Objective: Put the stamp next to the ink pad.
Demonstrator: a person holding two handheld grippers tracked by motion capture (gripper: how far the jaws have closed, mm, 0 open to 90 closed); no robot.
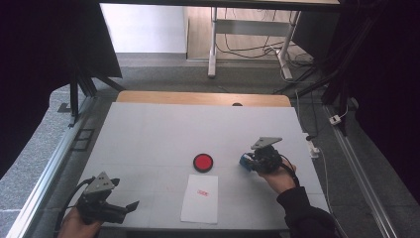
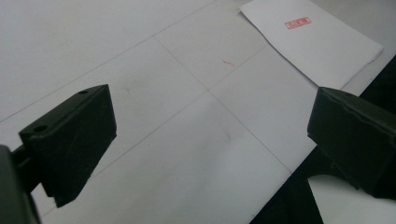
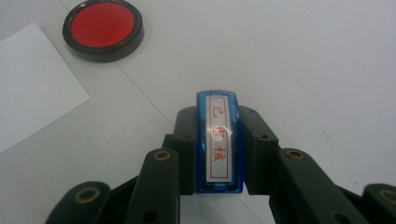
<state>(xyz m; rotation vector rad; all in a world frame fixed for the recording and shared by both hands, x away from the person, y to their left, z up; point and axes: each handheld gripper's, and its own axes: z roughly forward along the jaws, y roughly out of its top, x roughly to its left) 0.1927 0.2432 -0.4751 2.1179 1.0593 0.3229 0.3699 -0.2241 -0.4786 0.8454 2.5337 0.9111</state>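
Two grippers mine: right gripper (image 3: 217, 186) squeezes blue stamp (image 3: 219, 140) near red pad (image 1: 203, 162); left gripper (image 2: 210, 154) wide open over bench (image 1: 148, 134), maybe touching; paper (image 1: 200, 198) between.

Black claws (image 1: 130, 205), dark sleeve (image 1: 303, 210)

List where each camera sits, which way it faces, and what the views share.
High view: above the person's side, looking forward and down on the table; forearms, left gripper, right gripper.
Left gripper view: along its open jaws, toward the stamped paper.
Right gripper view: along jaws shut on the blue stamp, toward the red ink pad.
Shared: paper in all three; pad and stamp in two.
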